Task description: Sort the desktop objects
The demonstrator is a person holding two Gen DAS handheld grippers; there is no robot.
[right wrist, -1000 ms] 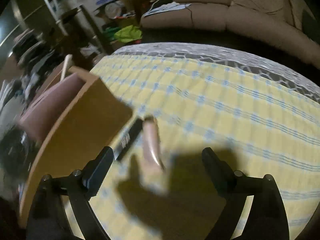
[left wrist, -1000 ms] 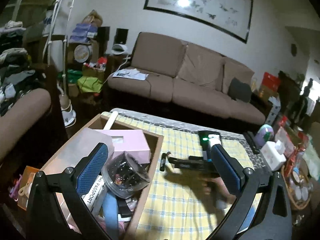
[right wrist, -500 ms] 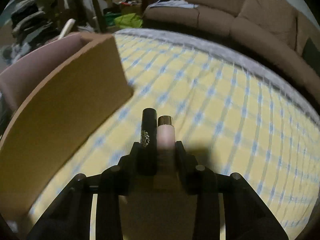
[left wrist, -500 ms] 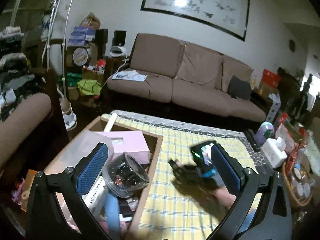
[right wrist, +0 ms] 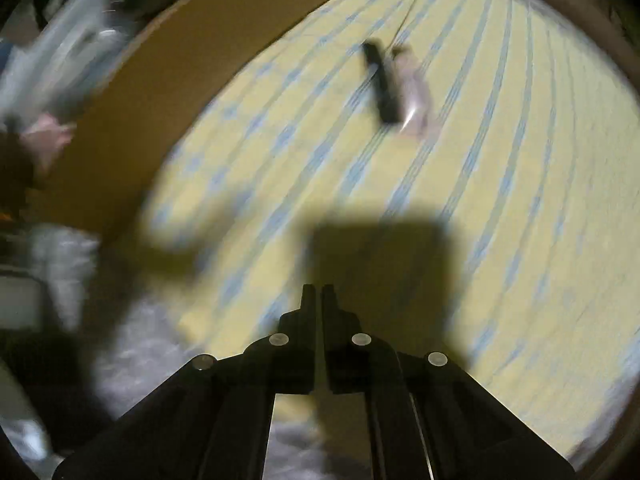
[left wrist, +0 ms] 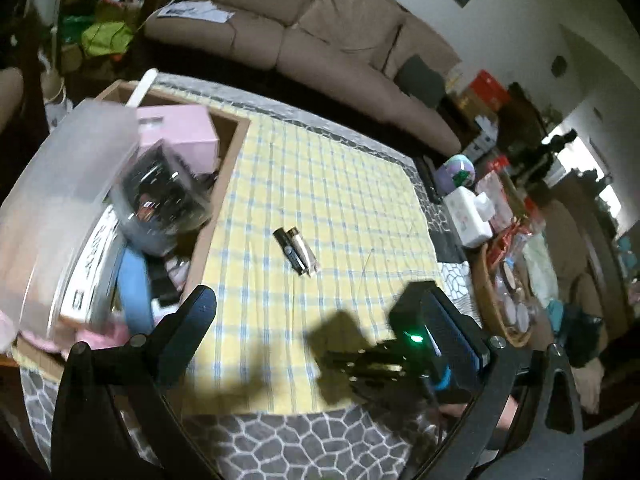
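Left wrist view: left claw (left wrist: pixel 320 328) spread wide, nothing between its fingers. Bench (left wrist: pixel 280 448) under a yellow checked cloth (left wrist: pixel 320 184). Black tube (left wrist: pixel 289 250) and pale pink tube (left wrist: pixel 304 252) lie side by side, touching, mid-cloth. Wooden box (left wrist: pixel 224 184) at left holds a pink carton (left wrist: pixel 176 130) and a clear round container (left wrist: pixel 160 196). Right claw (left wrist: pixel 340 360) low at right.

Right wrist view, blurred: right claw (right wrist: pixel 319 300) closed tight, empty. Both tubes (right wrist: pixel 396 84) lie well ahead on the cloth, beside the box wall (right wrist: pixel 180 80).
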